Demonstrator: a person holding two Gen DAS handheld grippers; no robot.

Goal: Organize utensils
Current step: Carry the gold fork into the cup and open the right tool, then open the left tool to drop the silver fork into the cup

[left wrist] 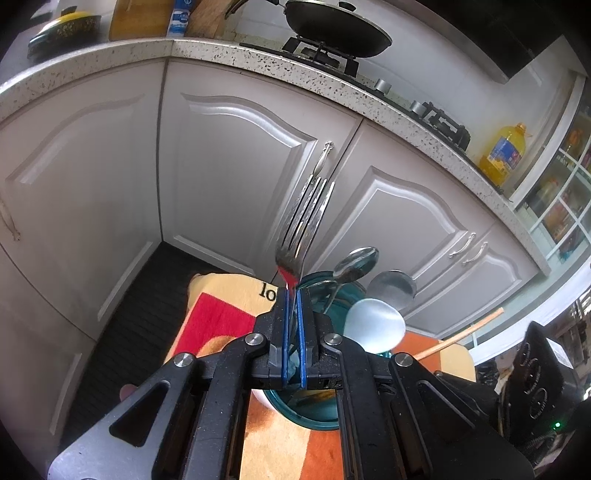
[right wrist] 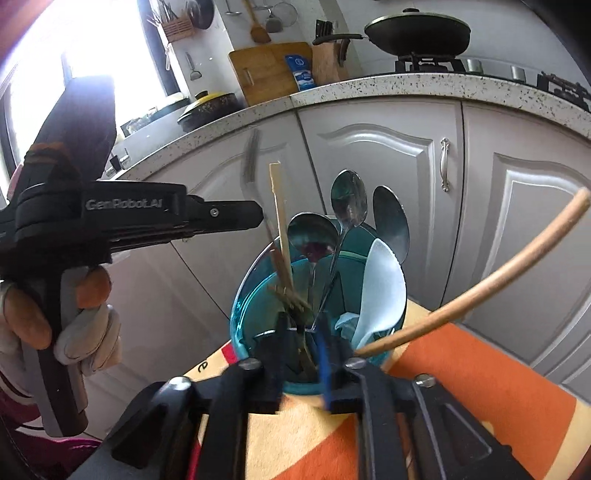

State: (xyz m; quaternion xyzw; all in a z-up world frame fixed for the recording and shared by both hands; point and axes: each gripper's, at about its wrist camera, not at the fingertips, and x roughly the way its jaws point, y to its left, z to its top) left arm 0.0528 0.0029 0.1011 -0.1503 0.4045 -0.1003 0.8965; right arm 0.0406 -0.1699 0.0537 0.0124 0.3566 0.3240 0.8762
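Note:
My left gripper (left wrist: 293, 295) is shut on a metal fork (left wrist: 304, 218), tines up, held above a teal glass cup (left wrist: 314, 410). In the right wrist view the left gripper (right wrist: 255, 218) shows from the side at the cup's upper left, with the blurred fork (right wrist: 251, 158) sticking up. The cup (right wrist: 255, 291) holds metal spoons (right wrist: 349, 206), a white plastic spoon (right wrist: 380, 288) and a wooden chopstick (right wrist: 280, 229). My right gripper (right wrist: 301, 325) is at the cup's near rim, jaws a little apart around something thin and blurred; I cannot tell whether it grips.
The cup stands on an orange, red and cream cloth (right wrist: 480, 376). A wooden stick (right wrist: 480, 284) leans out to the right. White cabinet doors (left wrist: 236, 166) and a speckled countertop (right wrist: 369, 88) with a wok (right wrist: 417, 31) lie behind.

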